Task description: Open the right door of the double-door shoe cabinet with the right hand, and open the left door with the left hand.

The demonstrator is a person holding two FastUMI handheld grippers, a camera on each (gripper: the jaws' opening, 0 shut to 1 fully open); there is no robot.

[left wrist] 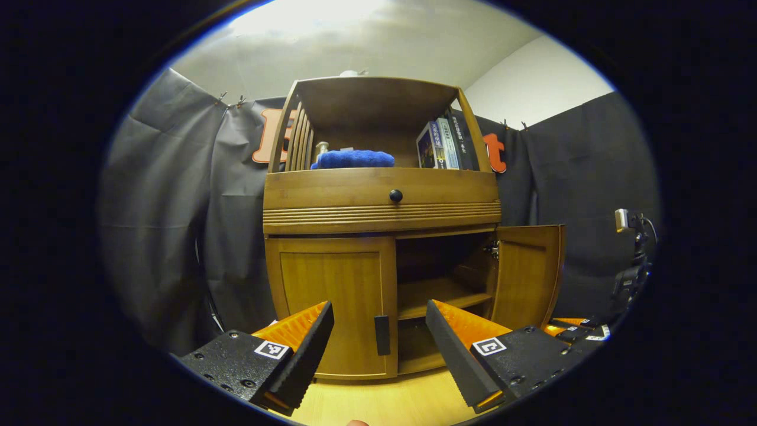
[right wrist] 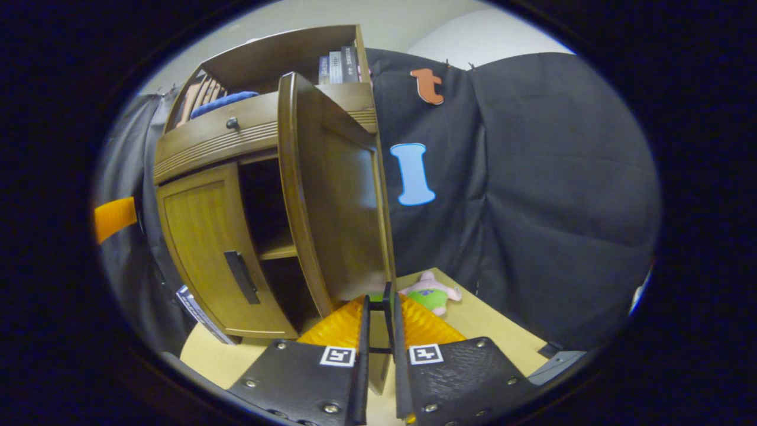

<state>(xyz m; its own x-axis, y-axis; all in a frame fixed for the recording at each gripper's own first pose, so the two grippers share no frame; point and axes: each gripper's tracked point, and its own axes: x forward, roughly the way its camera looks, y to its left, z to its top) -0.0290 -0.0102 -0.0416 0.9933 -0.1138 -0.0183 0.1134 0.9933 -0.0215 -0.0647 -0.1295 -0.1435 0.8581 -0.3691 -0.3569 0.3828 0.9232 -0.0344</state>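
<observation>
The wooden shoe cabinet stands straight ahead in the left gripper view. Its left door is closed, and the dark handle lies between my left gripper's open fingers, a short way off and untouched. The right door is swung open, showing an inner shelf. In the right gripper view the right door stands edge-on, and my right gripper is shut on its handle at the door's lower edge. The closed left door and its handle sit further left.
A drawer with a round knob sits above the doors. The open top shelf holds a blue cloth and books. A plush toy lies on the light wooden floor behind the open door. A camera stand is at the right.
</observation>
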